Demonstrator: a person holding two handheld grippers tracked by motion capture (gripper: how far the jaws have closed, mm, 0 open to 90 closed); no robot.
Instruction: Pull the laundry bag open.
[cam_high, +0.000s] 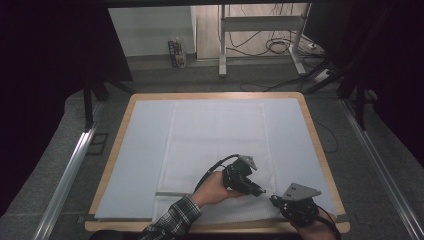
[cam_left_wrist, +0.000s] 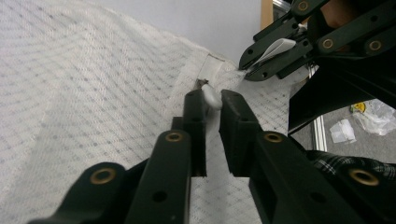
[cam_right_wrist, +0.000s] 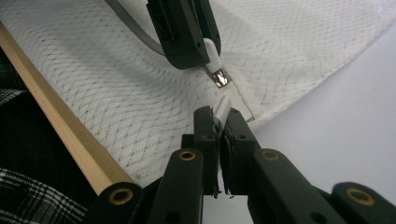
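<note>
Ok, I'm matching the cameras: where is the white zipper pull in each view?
High view: at the left gripper's tip, too small to make out.
Left gripper view: centre, zipper pull between its own jaws.
Right gripper view: top centre, in the left gripper's jaws.
Shared landmark: the cloth corner in the right gripper.

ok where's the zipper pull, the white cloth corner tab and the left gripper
zipper pull (cam_right_wrist: 219, 77), right gripper view, metal slider
corner tab (cam_right_wrist: 223, 107), right gripper view, white end above the jaws
left gripper (cam_left_wrist: 212, 100), left gripper view, between its fingertips
</note>
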